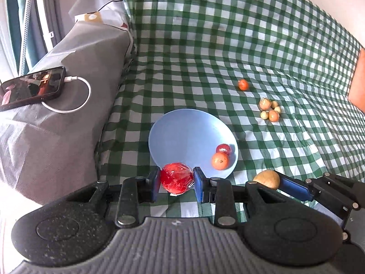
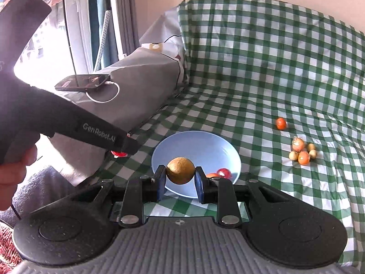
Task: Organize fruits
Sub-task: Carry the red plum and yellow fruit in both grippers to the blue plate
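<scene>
In the right wrist view the left gripper's body hides nearly all of the red apple [image 1: 176, 178], leaving only a red sliver visible, and the right gripper's fingers cover part of the 2 fruits in the plate [image 1: 182, 132]. The left gripper [image 1: 176, 181] is closed to a medium gap on the red apple, which looks wrapped in clear film, just at the plate's near rim. The right gripper [image 2: 180, 178] clamps 1 brown round fruit [image 2: 180, 170] above the plate's near edge. Inside the blue plate lie 1 orange fruit [image 1: 220, 161] and 1 small red fruit [image 1: 223, 148], touching. On the green checked cloth [image 1: 228, 45] sit 1 lone orange fruit [image 1: 243, 84] and a cluster [image 1: 270, 109] of 5 small fruits. A phone [image 1: 32, 88] with a white cable [image 1: 77, 96] rests on the grey cover at the left.
</scene>
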The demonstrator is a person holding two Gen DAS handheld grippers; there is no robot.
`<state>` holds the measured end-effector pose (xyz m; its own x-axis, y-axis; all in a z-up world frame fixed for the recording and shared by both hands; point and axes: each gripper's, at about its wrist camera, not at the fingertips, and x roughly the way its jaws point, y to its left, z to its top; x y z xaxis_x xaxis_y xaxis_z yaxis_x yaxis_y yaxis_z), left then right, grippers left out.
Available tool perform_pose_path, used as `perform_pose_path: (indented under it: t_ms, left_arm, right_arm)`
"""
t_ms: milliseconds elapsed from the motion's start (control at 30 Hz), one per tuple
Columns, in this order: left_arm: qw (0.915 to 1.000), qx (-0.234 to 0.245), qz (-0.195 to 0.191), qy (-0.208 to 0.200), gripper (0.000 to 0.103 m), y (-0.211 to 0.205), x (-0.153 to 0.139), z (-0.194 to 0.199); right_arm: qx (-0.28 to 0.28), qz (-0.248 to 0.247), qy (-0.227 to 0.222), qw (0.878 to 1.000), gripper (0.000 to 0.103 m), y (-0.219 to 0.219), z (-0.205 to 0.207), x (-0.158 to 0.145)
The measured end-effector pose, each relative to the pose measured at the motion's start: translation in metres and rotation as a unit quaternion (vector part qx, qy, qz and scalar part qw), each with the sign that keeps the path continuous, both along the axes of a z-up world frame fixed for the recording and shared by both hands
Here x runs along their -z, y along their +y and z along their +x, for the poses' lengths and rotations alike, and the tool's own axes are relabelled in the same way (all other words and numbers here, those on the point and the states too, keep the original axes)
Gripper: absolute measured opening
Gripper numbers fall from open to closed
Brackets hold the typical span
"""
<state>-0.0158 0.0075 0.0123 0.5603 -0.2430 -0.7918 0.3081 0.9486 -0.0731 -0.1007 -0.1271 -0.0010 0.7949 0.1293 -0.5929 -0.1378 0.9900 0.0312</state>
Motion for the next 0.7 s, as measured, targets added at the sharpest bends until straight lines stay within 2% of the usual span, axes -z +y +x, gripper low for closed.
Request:
perform_pose_path:
  t_ms: [433, 700]
  left_arm:
    - [0.9998, 0.01, -0.004, 0.014, 0.034, -0.01, 0.009, 0.009]
    - [0.9998, -0.001, -0.005, 0.019, 0.034, -0.008, 0.013, 0.029]
  right_arm:
    - [0.019, 0.003, 0.007, 1.0, 0.028, -0.013, 0.01, 0.009]
    - [0.018, 0.002, 0.014, 1.0, 0.028, -0.013, 0.024, 0.016]
